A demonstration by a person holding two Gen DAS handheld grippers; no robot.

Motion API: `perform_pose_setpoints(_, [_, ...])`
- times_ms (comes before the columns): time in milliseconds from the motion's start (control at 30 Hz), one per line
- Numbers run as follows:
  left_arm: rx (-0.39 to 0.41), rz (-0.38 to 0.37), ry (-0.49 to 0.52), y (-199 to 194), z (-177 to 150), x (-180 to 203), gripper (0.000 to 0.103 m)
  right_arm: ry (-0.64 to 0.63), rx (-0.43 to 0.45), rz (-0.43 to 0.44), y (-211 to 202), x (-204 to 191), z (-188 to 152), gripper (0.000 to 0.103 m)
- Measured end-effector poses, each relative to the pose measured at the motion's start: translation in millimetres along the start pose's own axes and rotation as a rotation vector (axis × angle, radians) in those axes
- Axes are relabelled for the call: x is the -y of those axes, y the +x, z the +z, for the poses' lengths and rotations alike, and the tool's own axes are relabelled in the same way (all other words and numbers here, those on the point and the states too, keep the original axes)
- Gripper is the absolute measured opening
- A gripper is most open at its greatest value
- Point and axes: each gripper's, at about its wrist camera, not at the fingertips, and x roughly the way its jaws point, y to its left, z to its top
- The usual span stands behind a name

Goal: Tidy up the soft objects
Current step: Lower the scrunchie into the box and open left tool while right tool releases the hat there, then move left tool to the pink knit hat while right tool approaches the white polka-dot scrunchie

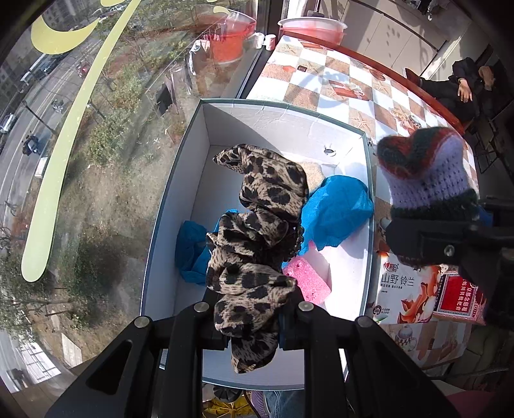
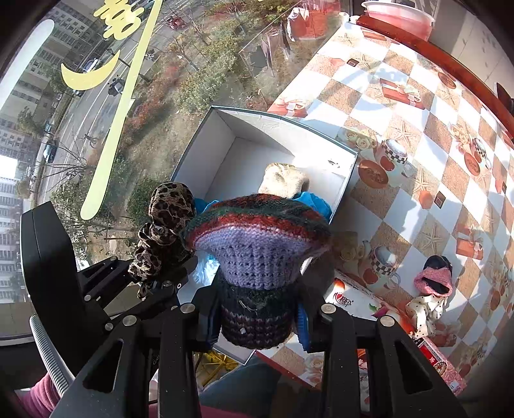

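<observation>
My left gripper is shut on a leopard-print fabric piece that hangs down over the open white box. Inside the box lie a blue cloth, a pink sponge and a beige fuzzy item. My right gripper is shut on a knitted hat with purple, red and dark green bands, held just right of the box's near right corner. The right wrist view shows the left gripper with the leopard fabric to its left, and the box beyond.
The box sits on a checkered tablecloth against a large window on the left. A tissue pack and red packet lie right of the box. A pink knitted item and a polka-dot cloth lie further right. A pink basin stands at the far end.
</observation>
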Motion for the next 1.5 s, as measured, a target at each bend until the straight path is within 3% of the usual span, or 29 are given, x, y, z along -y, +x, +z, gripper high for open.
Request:
perform_pose_setpoints(333, [0.012, 0.018, -0.005, 5.1, 18.2, -3.5, 0.025, 0.019, 0.005, -0.006, 8.9, 4.4, 27.0, 0.038])
perform_pose_setpoints(433, [0.030, 0.018, 0.000, 2.2, 18.8, -4.1, 0.048, 0.006, 0.006, 0.004, 9.1, 2.2, 33.3, 0.038])
perform_pose_setpoints(500, [0.052, 0.030, 0.000, -1.1, 18.4, -3.2, 0.080, 0.008, 0.004, 0.019, 8.7, 2.3, 36.1, 0.045])
perform_pose_setpoints(567, [0.062, 0.040, -0.005, -4.2, 18.1, -3.8, 0.085, 0.015, 0.009, 0.035, 5.7, 3.2, 38.0, 0.058])
perform_pose_setpoints(600, [0.061, 0.034, -0.015, -4.9, 18.3, -5.2, 0.086, 0.022, 0.013, 0.037, 3.7, 4.4, 38.9, 0.073])
perform_pose_setpoints(633, [0.060, 0.025, -0.023, -5.0, 18.8, -6.3, 0.087, 0.030, 0.017, 0.026, 1.7, 6.3, 39.6, 0.081])
perform_pose_setpoints(767, [0.084, -0.018, -0.042, -9.1, 20.7, -5.7, 0.103, 0.086, -0.013, 0.052, -4.9, 21.1, 39.9, 0.084])
perform_pose_setpoints(867, [0.104, -0.113, -0.055, -19.2, 24.9, 0.6, 0.103, 0.152, -0.055, 0.082, -12.7, 41.5, 33.1, 0.085])
perform_pose_setpoints(900, [0.113, -0.140, -0.048, -23.3, 27.9, 5.8, 0.103, 0.180, -0.069, 0.090, -16.6, 51.4, 28.8, 0.099])
perform_pose_setpoints(933, [0.119, -0.157, -0.033, -27.3, 30.7, 11.5, 0.103, 0.213, -0.075, 0.106, -22.2, 62.4, 23.7, 0.103])
perform_pose_setpoints(1067, [0.125, -0.182, 0.067, -37.6, 44.1, 49.1, 0.103, 0.326, -0.085, 0.124, -50.2, 110.7, 0.9, 0.103])
perform_pose_setpoints(1300, [0.050, -0.194, 0.253, -20.6, 53.8, 135.5, 0.103, 0.478, -0.105, 0.037, -84.7, 205.4, -45.0, 0.103])
perform_pose_setpoints(1433, [-0.005, -0.187, 0.288, -5.4, 49.7, 166.6, 0.103, 0.500, -0.197, -0.080, -62.9, 253.4, -66.8, 0.103])
perform_pose_setpoints(1500, [-0.024, -0.170, 0.301, -0.9, 46.7, 175.1, 0.103, 0.503, -0.248, -0.084, -40.8, 271.4, -74.0, 0.103])
